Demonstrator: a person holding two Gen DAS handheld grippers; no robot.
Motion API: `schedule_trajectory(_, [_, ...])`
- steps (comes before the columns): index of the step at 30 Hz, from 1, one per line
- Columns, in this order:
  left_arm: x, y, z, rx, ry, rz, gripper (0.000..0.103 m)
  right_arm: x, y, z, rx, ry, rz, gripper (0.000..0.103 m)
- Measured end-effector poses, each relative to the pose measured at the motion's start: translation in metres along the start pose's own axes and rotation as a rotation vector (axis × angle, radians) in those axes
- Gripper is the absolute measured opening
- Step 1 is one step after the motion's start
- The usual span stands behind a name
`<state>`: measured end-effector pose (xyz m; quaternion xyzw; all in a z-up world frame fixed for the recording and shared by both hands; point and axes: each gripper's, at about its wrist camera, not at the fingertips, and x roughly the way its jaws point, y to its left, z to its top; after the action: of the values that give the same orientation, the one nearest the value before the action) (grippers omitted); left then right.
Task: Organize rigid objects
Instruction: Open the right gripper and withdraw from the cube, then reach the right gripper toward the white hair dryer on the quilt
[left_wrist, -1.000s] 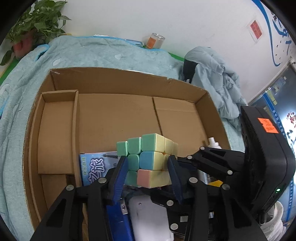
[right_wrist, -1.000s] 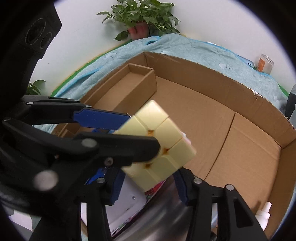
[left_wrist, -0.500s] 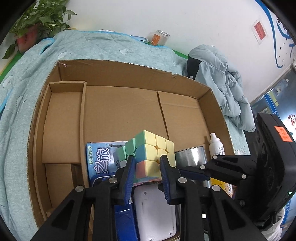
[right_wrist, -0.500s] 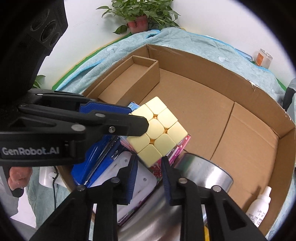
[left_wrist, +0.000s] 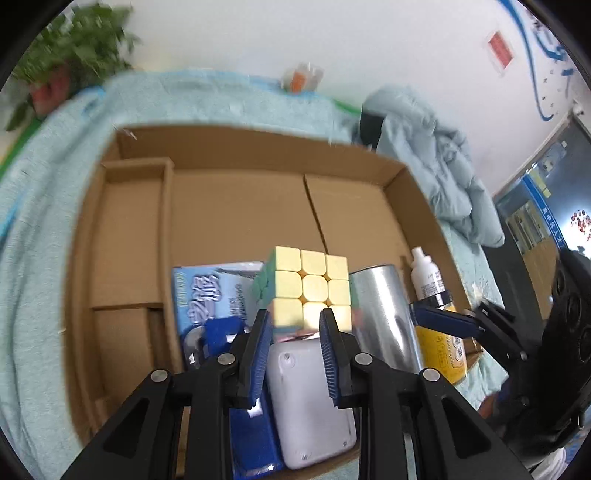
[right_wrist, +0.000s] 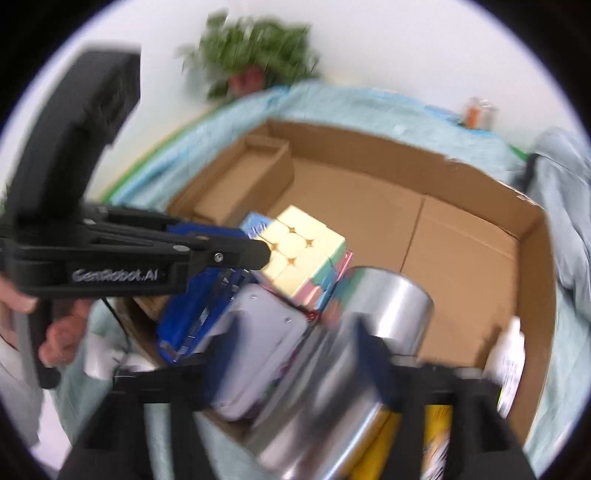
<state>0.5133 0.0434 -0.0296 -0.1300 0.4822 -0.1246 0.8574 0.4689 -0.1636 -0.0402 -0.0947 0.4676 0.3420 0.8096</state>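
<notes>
A pastel puzzle cube rests on the packed items at the near side of the cardboard box. My left gripper hovers just short of it. Its jaws are opening from a narrow gap with nothing between them, and one fingertip sits at the cube's top corner. My right gripper is blurred; its jaws are opening wide above the silver can, pressing nothing. One of its fingers shows at the right.
Around the cube lie a blue booklet, a white case, a white bottle and a yellow pack. A small inner tray lines the box's left. The far box floor is bare. A hand holds the left gripper.
The cube, between the left fingers a second ago, was let go onto the stack. Both grippers have drawn back. The right jaws closed to a narrow gap, then spread wide.
</notes>
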Motion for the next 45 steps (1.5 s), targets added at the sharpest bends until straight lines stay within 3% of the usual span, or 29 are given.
schedule_trajectory(1, [-0.019,-0.004,-0.01,0.017,-0.073,0.015,0.037,-0.012,0.003,-0.012,0.023,-0.053,-0.01,0.086])
schedule_trajectory(3, [-0.054,-0.014,-0.03,0.054,-0.209,0.051,0.067,-0.027,0.016,-0.033,0.013,-0.114,-0.071,0.086])
schedule_trajectory(4, [-0.075,-0.021,-0.044,0.067,-0.294,0.107,0.095,-0.036,0.024,-0.046,0.01,-0.149,-0.113,0.086])
schedule_trajectory(5, [-0.089,-0.026,-0.054,0.072,-0.348,0.146,0.102,-0.042,0.029,-0.056,0.019,-0.174,-0.136,0.086])
schedule_trajectory(7, [-0.122,-0.038,-0.082,0.093,-0.461,0.234,0.103,-0.055,0.039,-0.074,0.065,-0.216,-0.205,0.086])
schedule_trajectory(9, [-0.14,-0.045,-0.099,0.109,-0.456,0.288,0.103,-0.066,0.05,-0.092,0.103,-0.247,-0.299,0.086])
schedule_trajectory(14, [-0.176,-0.058,-0.131,0.136,-0.464,0.397,0.1,-0.07,0.067,-0.118,0.161,-0.221,-0.252,0.085])
schedule_trajectory(15, [-0.182,-0.062,-0.139,0.148,-0.46,0.399,0.093,-0.075,0.07,-0.123,0.174,-0.224,-0.246,0.079])
schedule_trajectory(16, [-0.186,-0.066,-0.148,0.163,-0.455,0.397,0.058,-0.081,0.073,-0.127,0.177,-0.236,-0.243,0.069])
schedule_trajectory(17, [-0.189,-0.068,-0.158,0.175,-0.429,0.391,0.018,-0.085,0.077,-0.131,0.171,-0.252,-0.25,0.042])
schedule_trajectory(18, [-0.189,-0.069,-0.167,0.176,-0.384,0.374,0.006,-0.089,0.081,-0.135,0.168,-0.26,-0.26,0.035])
schedule_trajectory(19, [-0.192,-0.069,-0.178,0.163,-0.368,0.353,0.005,-0.091,0.082,-0.137,0.174,-0.265,-0.261,0.035])
schedule_trajectory(20, [-0.193,-0.07,-0.187,0.15,-0.37,0.333,0.01,-0.096,0.083,-0.142,0.187,-0.273,-0.246,0.036])
schedule_trajectory(21, [-0.193,-0.072,-0.197,0.143,-0.377,0.318,0.015,-0.097,0.084,-0.146,0.192,-0.274,-0.237,0.048])
schedule_trajectory(22, [-0.191,-0.072,-0.204,0.141,-0.372,0.31,0.048,-0.098,0.084,-0.147,0.191,-0.271,-0.235,0.062])
schedule_trajectory(23, [-0.19,-0.072,-0.21,0.134,-0.358,0.31,0.101,-0.101,0.085,-0.151,0.19,-0.275,-0.232,0.09])
schedule_trajectory(24, [-0.189,-0.071,-0.216,0.113,-0.355,0.329,0.099,-0.104,0.086,-0.156,0.191,-0.291,-0.227,0.095])
schedule_trajectory(25, [-0.189,-0.069,-0.223,0.104,-0.392,0.34,0.101,-0.108,0.087,-0.16,0.195,-0.304,-0.227,0.096])
schedule_trajectory(27, [-0.178,-0.06,-0.226,0.133,-0.392,0.36,0.102,-0.111,0.088,-0.165,0.2,-0.303,-0.222,0.096])
schedule_trajectory(30, [-0.149,-0.028,-0.221,0.101,-0.262,0.422,0.102,-0.111,0.088,-0.169,0.204,-0.29,-0.196,0.096])
schedule_trajectory(33, [-0.12,0.012,-0.222,0.039,-0.162,0.372,0.102,-0.11,0.089,-0.173,0.187,-0.281,-0.172,0.096])
schedule_trajectory(38, [-0.07,0.061,-0.228,0.0,-0.039,0.391,0.101,-0.098,0.09,-0.181,0.184,-0.237,-0.128,0.096])
schedule_trajectory(39, [-0.061,0.069,-0.229,-0.019,-0.011,0.378,0.098,-0.096,0.089,-0.183,0.182,-0.227,-0.122,0.096])
schedule_trajectory(41, [-0.048,0.078,-0.23,-0.051,0.047,0.315,0.081,-0.093,0.087,-0.187,0.186,-0.214,-0.111,0.096])
schedule_trajectory(45, [-0.036,0.064,-0.238,-0.008,0.135,0.302,0.078,-0.09,0.085,-0.194,0.19,-0.196,-0.069,0.096])
